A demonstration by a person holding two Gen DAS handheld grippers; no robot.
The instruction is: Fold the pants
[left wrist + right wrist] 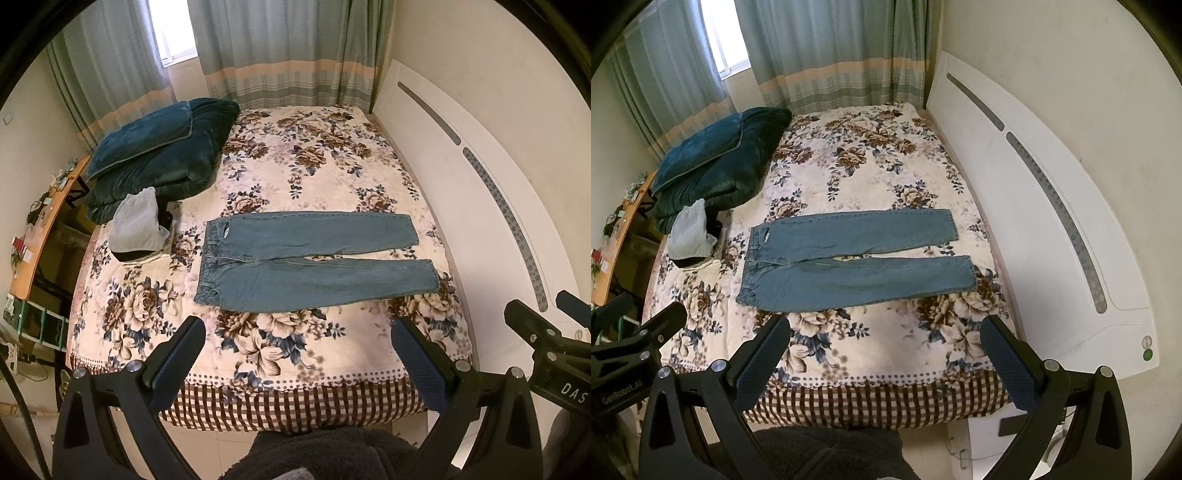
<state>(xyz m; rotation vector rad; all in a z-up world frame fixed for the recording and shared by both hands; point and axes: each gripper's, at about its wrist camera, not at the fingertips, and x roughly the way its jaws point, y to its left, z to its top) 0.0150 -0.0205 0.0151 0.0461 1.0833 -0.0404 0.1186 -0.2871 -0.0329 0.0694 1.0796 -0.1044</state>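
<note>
You stood at the foot of the bed (332,155), a wide mattress under a soft quilted cover printed with brown and blue flowers, its near edge trimmed in a brown-and-white check. A smooth white headboard (461,192) ran along the right side. At the far left corner sat a plush, deep-teal blanket pile (159,155), with a small heap of pale grey clothing (136,225) just beside it. The pants (306,258), blue denim and fairly stiff-looking, lay flat and spread across the middle of the bed, waistband to the left, the 2 legs running right and slightly parted. No fold looked to have been made, so I judged you were at the very start, on the approach. Your left hand-held gripper (297,343) hung wide open and empty, short of the near leg; your right hand-held gripper (884,341) was likewise spread wide with nothing in it. The next move probably called for reaching in, pinching the near waist corner and near hem, and laying 1 leg over the other.
</note>
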